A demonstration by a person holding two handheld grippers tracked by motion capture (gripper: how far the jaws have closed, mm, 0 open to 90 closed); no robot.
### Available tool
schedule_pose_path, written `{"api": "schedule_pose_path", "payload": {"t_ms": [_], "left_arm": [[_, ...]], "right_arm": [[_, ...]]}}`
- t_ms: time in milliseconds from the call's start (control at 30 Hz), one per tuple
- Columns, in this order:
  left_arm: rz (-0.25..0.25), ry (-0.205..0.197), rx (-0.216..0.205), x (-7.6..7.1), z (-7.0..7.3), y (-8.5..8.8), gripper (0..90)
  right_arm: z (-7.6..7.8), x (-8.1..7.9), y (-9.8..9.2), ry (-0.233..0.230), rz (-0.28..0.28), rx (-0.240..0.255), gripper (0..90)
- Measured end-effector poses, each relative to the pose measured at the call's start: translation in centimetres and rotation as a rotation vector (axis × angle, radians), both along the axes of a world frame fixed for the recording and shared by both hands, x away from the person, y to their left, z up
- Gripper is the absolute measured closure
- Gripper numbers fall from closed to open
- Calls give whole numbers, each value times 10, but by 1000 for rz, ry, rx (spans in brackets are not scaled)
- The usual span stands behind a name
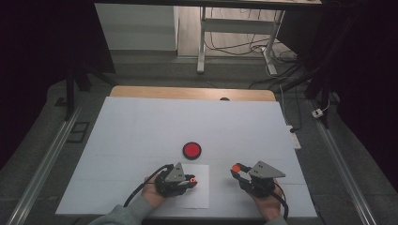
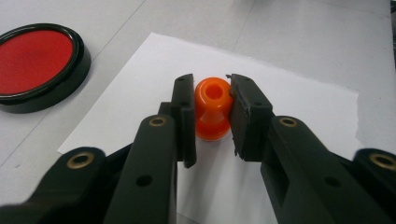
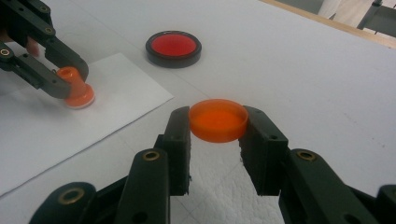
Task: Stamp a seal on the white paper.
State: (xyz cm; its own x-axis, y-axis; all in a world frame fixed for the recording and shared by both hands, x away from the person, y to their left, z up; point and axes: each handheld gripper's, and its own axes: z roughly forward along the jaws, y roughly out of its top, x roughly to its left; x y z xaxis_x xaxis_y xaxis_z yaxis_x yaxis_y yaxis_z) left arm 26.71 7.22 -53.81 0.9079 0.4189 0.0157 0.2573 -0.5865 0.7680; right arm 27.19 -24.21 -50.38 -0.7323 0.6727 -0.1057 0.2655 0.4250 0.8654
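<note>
The left gripper (image 2: 212, 112) clamps a glossy orange waisted plastic stamp (image 2: 213, 108), its base pressed on the white paper sheet (image 2: 299, 112); the round red ink pad (image 2: 37, 65) lies at ten o'clock. The right gripper (image 3: 217, 122) pinches a shallow translucent orange cap (image 3: 218, 120) above the white table (image 3: 303, 70)

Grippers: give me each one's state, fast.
Left gripper: shut on the orange stamp, on the paper.
Right gripper: shut on the orange cap.

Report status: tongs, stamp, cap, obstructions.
Left tongs shut on orange stamp, base on white paper. Right tongs shut on orange cap. Red ink pad apart, nothing between.
</note>
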Motion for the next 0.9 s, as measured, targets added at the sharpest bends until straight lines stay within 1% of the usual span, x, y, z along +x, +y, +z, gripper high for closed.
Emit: {"api": "schedule_pose_path", "payload": {"t_ms": [200,233,300,333,400,433,500,533,633,900], "left_arm": [[-1,-1,-1,0,0,0,726],[-6,-5,9,0,1,0,726],[-28,-40,31,-1,2,-1,724],[-34,-45,33,-1,3,-1,723],[-46,-31,-15,0,5,0,724],[-43,-25,-51,1,7,1,723],[-30,-12,-101,2,13,4,723],[-26,-11,-108,2,14,5,723],[-14,16,-135,4,16,9,723],[7,29,-171,5,22,15,723]], "right_arm": [[0,0,0,1,1,0,632],[0,0,0,1,1,1,632],[0,0,0,0,1,0,632],[0,0,0,1,2,0,632],[-1,1,0,3,5,1,632],[-1,1,0,3,6,1,631],[-1,2,0,0,7,2,632],[-1,2,0,2,4,4,632],[-1,2,-1,3,5,3,632],[0,1,-1,1,4,5,632]]}}
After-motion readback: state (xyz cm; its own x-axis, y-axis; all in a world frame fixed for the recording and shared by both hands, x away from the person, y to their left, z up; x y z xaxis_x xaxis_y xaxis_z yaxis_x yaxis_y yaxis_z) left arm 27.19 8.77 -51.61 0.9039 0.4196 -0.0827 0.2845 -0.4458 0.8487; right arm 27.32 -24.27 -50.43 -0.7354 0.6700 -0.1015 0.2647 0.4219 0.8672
